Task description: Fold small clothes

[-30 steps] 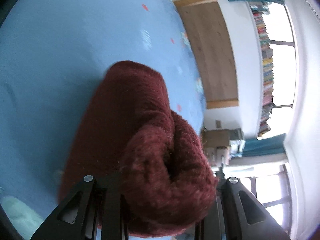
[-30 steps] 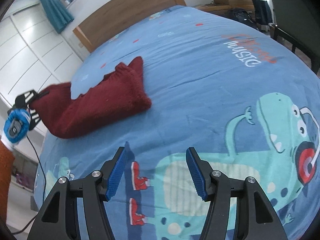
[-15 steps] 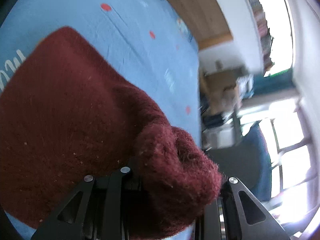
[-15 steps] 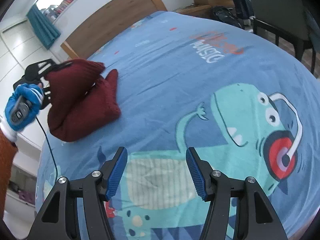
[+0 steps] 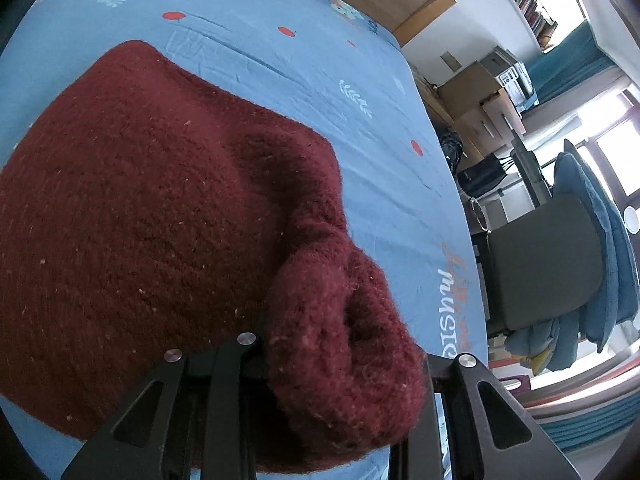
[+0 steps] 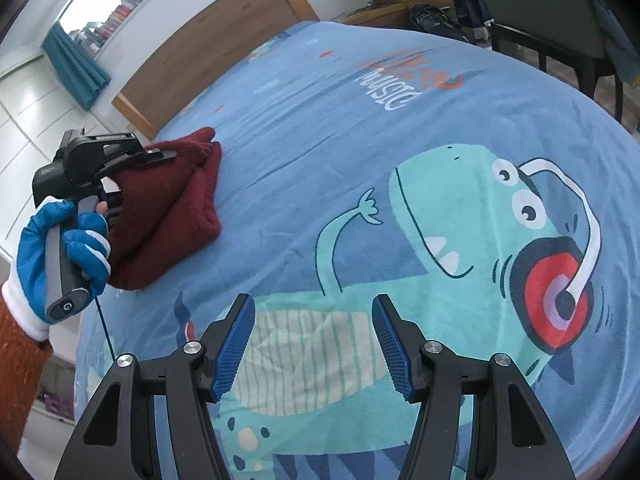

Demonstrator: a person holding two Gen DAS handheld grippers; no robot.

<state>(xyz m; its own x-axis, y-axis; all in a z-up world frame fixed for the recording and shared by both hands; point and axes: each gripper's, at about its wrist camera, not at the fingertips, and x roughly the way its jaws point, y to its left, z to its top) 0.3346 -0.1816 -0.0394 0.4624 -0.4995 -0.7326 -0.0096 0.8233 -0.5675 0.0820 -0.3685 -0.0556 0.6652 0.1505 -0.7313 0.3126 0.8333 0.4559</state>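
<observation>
A dark red knitted garment lies folded over itself on the blue bed cover. My left gripper is shut on a bunched edge of it, held over the lower layer; the fingertips are hidden by the wool. In the right wrist view the garment sits at the left of the bed with the left gripper clamped on its top layer. My right gripper is open and empty, above the dinosaur print, well right of the garment.
A wooden headboard stands at the far end of the bed. A dark chair with blue cushions and boxes stand beside the bed. White wardrobe doors are on the left.
My left gripper has carried the held edge of the red garment across over the rest of it, doubling it up. The right gripper stayed open and shifted a little over the bed.
</observation>
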